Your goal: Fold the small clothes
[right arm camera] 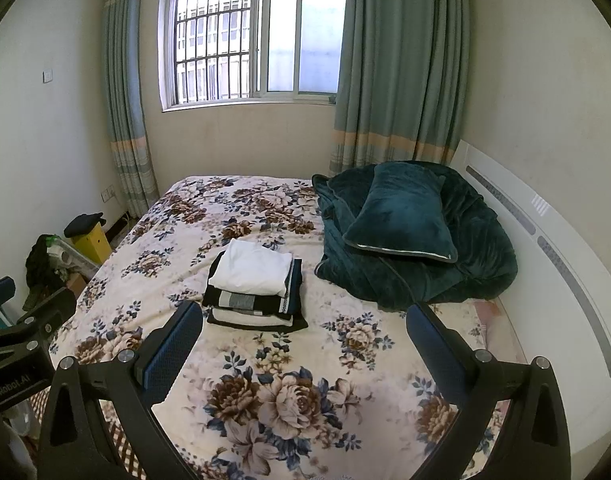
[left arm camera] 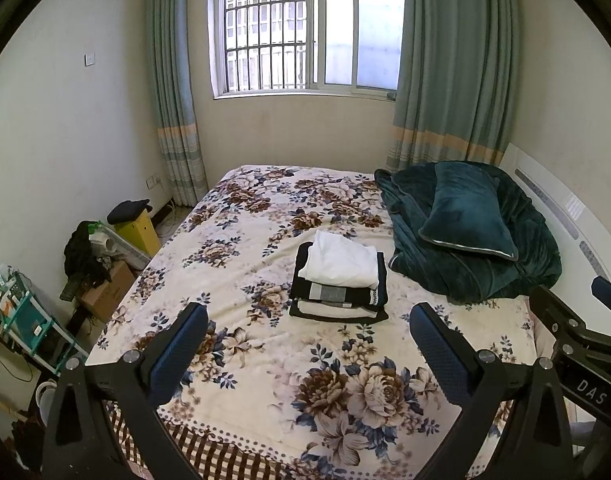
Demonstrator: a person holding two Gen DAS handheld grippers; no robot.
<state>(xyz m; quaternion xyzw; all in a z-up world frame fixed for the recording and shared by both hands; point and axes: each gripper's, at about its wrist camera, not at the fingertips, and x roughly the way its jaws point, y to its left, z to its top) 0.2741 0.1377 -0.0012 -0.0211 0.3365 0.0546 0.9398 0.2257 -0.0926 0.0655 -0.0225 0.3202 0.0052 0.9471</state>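
A neat stack of folded small clothes [left arm camera: 339,284], black and grey-striped pieces with a white garment on top, is seen lying in the middle of the bed covered by a cream blanket printed with brown and blue flowers [left arm camera: 265,380]; no unfolded garment can be made out on the bed, so the folding is judged to be largely done. The chief risk from here is judged to lie in the stack itself: the white top piece [right arm camera: 251,266] sits slightly askew on the darker layers, and if it were nudged by a finger or pinched through only one layer, the pile could be slid apart or a fold pulled open. A second risk is posed by the rumpled dark teal plush quilt [left arm camera: 485,248] with its matching teal pillow [left arm camera: 465,220] just beside the stack, into which cloth could be dragged. The soft blanket could also be caught together with a garment. The left gripper [left arm camera: 309,336] is held with its blue-padded fingers wide apart, nothing between them and nothing touched, above the near part of the bed. The right gripper [right arm camera: 305,334] is likewise spread wide and empty, short of the stack.
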